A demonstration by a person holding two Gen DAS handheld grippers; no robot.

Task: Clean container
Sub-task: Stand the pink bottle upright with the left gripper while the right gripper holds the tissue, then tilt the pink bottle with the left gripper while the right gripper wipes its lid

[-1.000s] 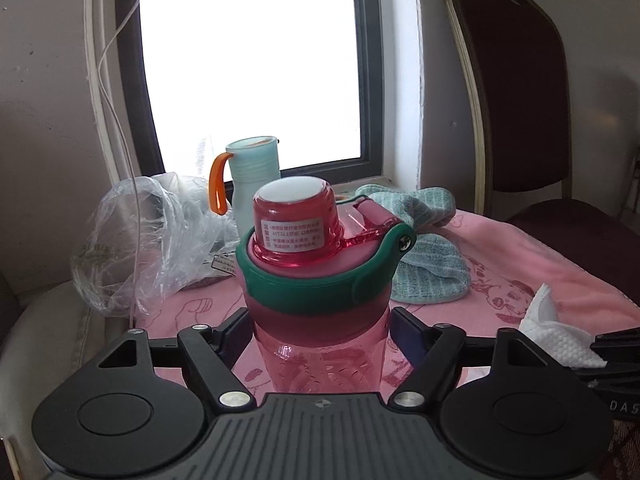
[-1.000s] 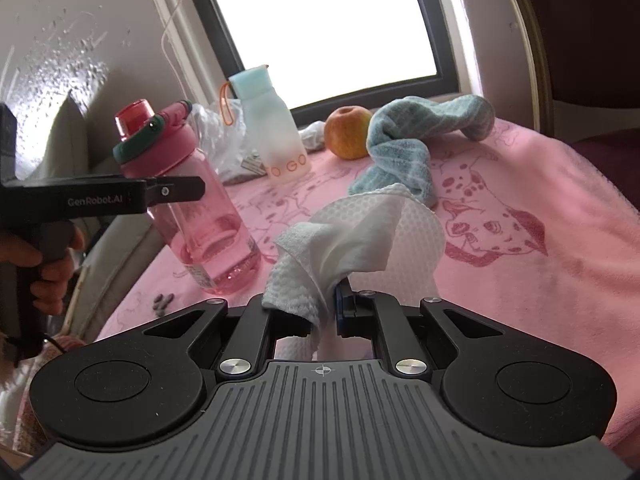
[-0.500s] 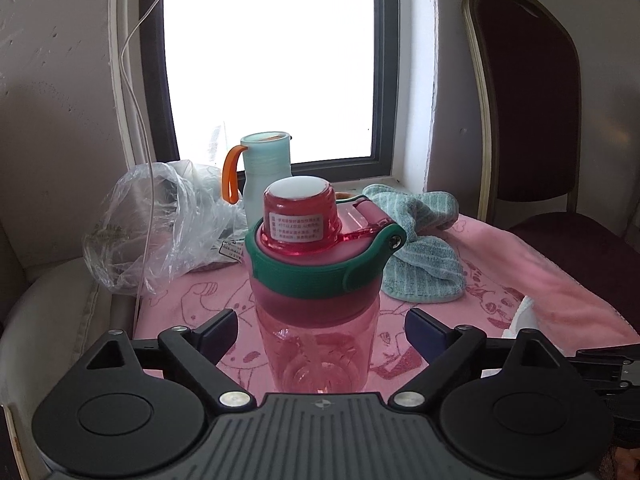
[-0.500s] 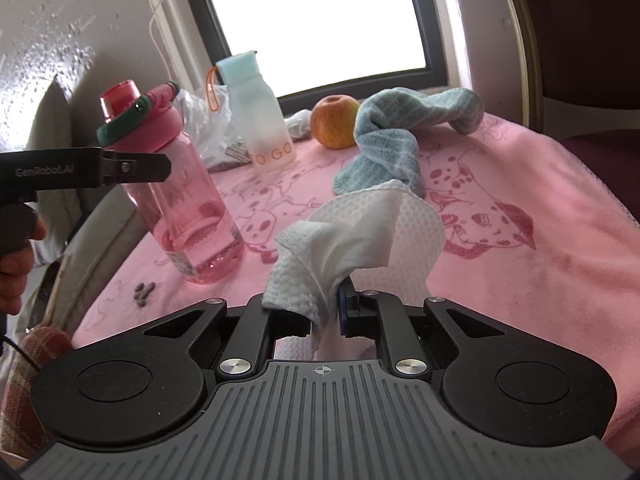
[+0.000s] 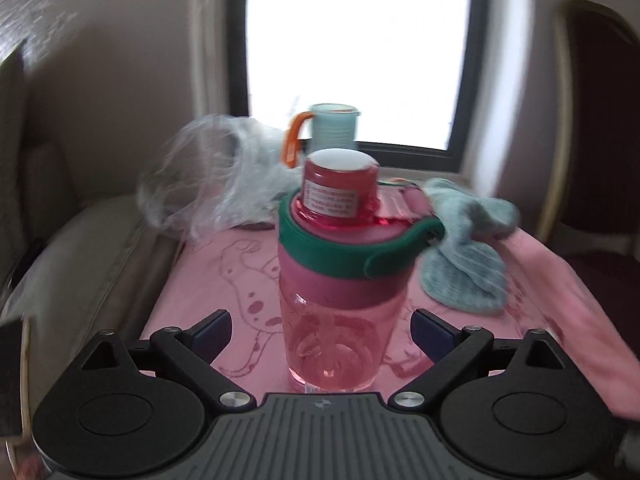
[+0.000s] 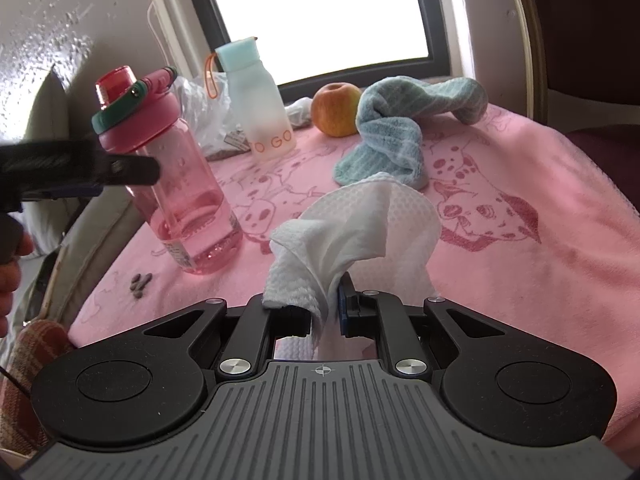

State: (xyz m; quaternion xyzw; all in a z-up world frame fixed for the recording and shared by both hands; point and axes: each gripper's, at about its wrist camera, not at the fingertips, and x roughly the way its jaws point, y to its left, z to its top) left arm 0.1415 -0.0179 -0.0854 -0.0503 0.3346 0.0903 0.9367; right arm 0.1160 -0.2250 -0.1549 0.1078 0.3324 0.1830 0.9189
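A pink transparent water bottle (image 5: 334, 280) with a green lid band and red cap stands upright on the pink blanket (image 5: 224, 280); it also shows in the right wrist view (image 6: 180, 184). My left gripper (image 5: 320, 326) is open, its fingers apart on either side of the bottle's base, not touching it. It shows from the side in the right wrist view (image 6: 132, 170) at the bottle's left. My right gripper (image 6: 325, 310) is shut on a white paper wipe (image 6: 360, 224), held above the blanket to the right of the bottle.
A frosted bottle (image 6: 260, 100) with a pale blue cap and orange loop, an apple (image 6: 335, 109), a teal towel (image 6: 400, 136) and a clear plastic bag (image 5: 216, 176) lie near the window. Small dark crumbs (image 6: 141, 282) lie by the pink bottle. A chair (image 5: 600, 140) stands at right.
My left gripper has opened, let go of the pink bottle and drawn back from it. The bottle now stands free on the blanket. My right gripper still holds the wipe.
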